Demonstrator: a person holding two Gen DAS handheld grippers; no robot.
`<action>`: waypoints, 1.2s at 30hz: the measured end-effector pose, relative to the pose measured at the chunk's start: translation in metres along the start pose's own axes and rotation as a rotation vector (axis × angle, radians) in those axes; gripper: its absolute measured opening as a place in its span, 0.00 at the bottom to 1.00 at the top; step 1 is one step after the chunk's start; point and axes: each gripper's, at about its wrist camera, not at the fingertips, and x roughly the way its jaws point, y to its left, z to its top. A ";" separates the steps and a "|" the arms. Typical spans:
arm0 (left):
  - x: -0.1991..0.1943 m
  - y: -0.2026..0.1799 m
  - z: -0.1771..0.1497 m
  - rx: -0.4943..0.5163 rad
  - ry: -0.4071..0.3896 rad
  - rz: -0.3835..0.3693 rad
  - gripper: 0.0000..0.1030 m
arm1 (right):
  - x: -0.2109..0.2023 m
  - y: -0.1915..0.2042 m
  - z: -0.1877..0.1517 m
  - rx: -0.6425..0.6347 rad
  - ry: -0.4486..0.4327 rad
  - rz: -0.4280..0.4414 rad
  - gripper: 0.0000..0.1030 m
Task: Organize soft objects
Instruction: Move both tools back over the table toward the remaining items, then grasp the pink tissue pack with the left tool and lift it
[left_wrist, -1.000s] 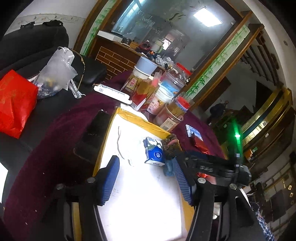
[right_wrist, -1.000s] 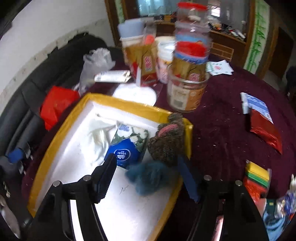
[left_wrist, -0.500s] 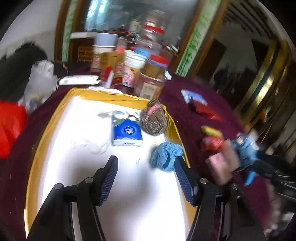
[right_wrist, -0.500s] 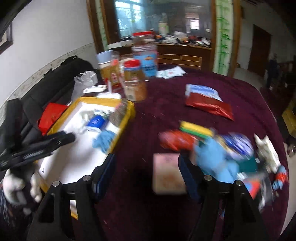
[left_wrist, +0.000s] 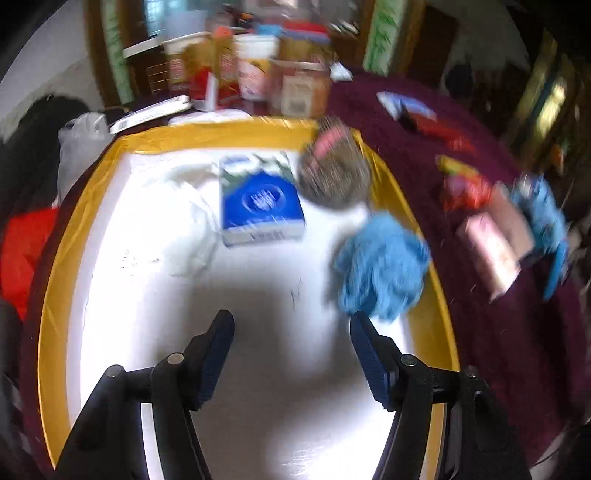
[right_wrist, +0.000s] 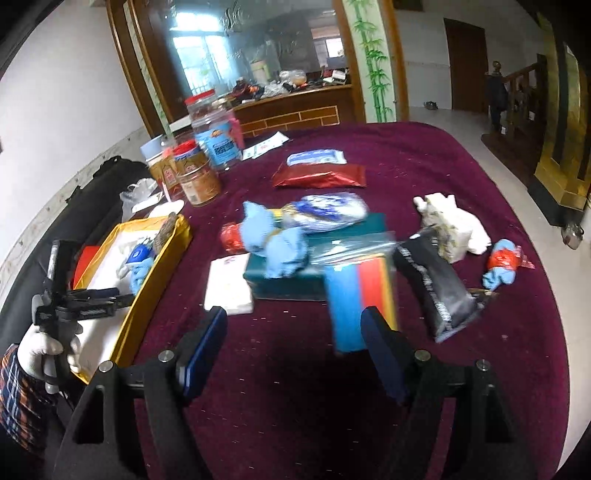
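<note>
Now the left gripper (left_wrist: 291, 328) is held wide open and empty over the yellow-rimmed white tray (left_wrist: 258, 134). Just ahead to its right lies one fluffy blue yarn bundle (left_wrist: 380, 266), judged light and squashy, best pinched mid-bulk. Beyond sit one blue tissue pack (left_wrist: 258, 199) and one brownish knitted pouch (left_wrist: 334, 173). The right gripper (right_wrist: 293, 325), equally open, grips nothing.

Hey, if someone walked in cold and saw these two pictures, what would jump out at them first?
Probably the yellow-rimmed white tray under the open left hand-held gripper, holding a blue tissue pack and a fluffy blue ball by its right rim. Next, the jumble of packets and soft toys on the maroon tablecloth ahead of the open right hand-held gripper.
</note>
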 end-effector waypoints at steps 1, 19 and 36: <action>-0.010 -0.001 0.002 -0.022 -0.032 0.004 0.67 | -0.002 -0.006 -0.001 0.003 -0.009 -0.005 0.73; 0.013 -0.177 0.015 0.078 -0.070 -0.068 0.80 | 0.030 -0.089 0.016 0.194 -0.243 -0.130 0.74; 0.016 -0.185 0.003 0.149 -0.024 -0.151 0.34 | 0.039 -0.083 0.015 0.162 -0.190 -0.132 0.75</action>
